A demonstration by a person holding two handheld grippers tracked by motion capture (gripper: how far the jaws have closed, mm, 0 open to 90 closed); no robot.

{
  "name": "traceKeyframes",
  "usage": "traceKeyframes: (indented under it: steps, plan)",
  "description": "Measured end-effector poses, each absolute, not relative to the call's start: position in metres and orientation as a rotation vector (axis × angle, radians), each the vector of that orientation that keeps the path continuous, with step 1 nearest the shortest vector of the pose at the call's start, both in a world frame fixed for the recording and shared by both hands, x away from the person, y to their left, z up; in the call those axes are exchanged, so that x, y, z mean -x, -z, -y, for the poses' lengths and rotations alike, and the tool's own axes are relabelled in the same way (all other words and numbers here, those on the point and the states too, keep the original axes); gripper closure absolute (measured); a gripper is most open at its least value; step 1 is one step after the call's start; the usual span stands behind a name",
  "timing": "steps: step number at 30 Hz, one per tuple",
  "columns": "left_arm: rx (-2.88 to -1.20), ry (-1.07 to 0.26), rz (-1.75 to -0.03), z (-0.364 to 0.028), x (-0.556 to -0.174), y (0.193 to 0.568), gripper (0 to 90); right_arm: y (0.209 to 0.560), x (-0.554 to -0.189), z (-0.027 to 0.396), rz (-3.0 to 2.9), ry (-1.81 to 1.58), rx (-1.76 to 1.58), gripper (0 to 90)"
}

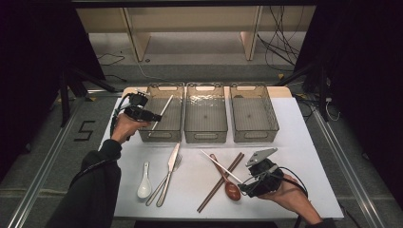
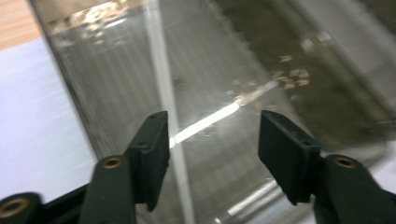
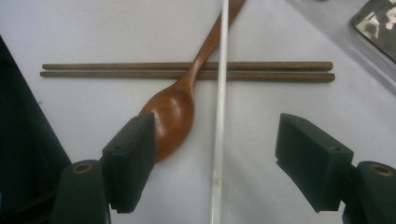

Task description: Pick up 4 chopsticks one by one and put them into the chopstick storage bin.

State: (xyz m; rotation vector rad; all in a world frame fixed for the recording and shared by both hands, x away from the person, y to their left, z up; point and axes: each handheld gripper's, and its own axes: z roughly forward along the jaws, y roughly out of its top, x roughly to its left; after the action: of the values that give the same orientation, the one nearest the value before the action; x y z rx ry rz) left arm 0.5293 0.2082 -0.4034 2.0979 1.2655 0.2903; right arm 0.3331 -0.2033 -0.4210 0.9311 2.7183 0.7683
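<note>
My left gripper (image 1: pixel 154 116) hangs over the near end of the left clear bin (image 1: pixel 159 136). A white chopstick (image 1: pixel 163 110) leans inside that bin. In the left gripper view the left gripper (image 2: pixel 212 140) is open; that chopstick (image 2: pixel 161 70) runs close by one jaw and well apart from the other. My right gripper (image 1: pixel 244 189) is low at the table's front right, open (image 3: pixel 215 154). A second white chopstick (image 3: pixel 220 107) lies on the table between its jaws, untouched. A wooden spoon (image 3: pixel 175 112) lies beside one jaw, across two brown chopsticks (image 3: pixel 116 70).
Middle bin (image 1: pixel 206 137) and right bin (image 1: pixel 254 137) stand beside the left one along the back. A white ceramic spoon (image 1: pixel 144 183), a knife (image 1: pixel 171 168) and a fork (image 1: pixel 162 185) lie front left on the white tabletop (image 1: pixel 304 156).
</note>
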Motion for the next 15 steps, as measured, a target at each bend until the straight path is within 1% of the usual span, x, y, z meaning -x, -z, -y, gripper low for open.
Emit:
traceKeyframes:
  steps: [2,7,12,15]
  plan:
    - [-2.038,-0.247,-1.222,-0.208,-0.52,0.4,31.9,0.421,-0.334,0.204,-2.713,-0.761,-0.941,29.9]
    - [-1.997,-0.224,-1.125,-0.203,-0.491,0.395,24.0,0.427,-0.341,0.206,-2.708,-0.712,-0.991,31.4]
    - [-2.011,-0.233,-1.076,-0.2,-0.463,0.386,22.8,0.434,-0.348,0.206,-2.717,-0.628,-1.033,37.1]
    - [-2.013,-0.261,-1.038,-0.197,-0.448,0.383,21.5,0.439,-0.352,0.203,-2.747,-0.6,-1.044,43.2]
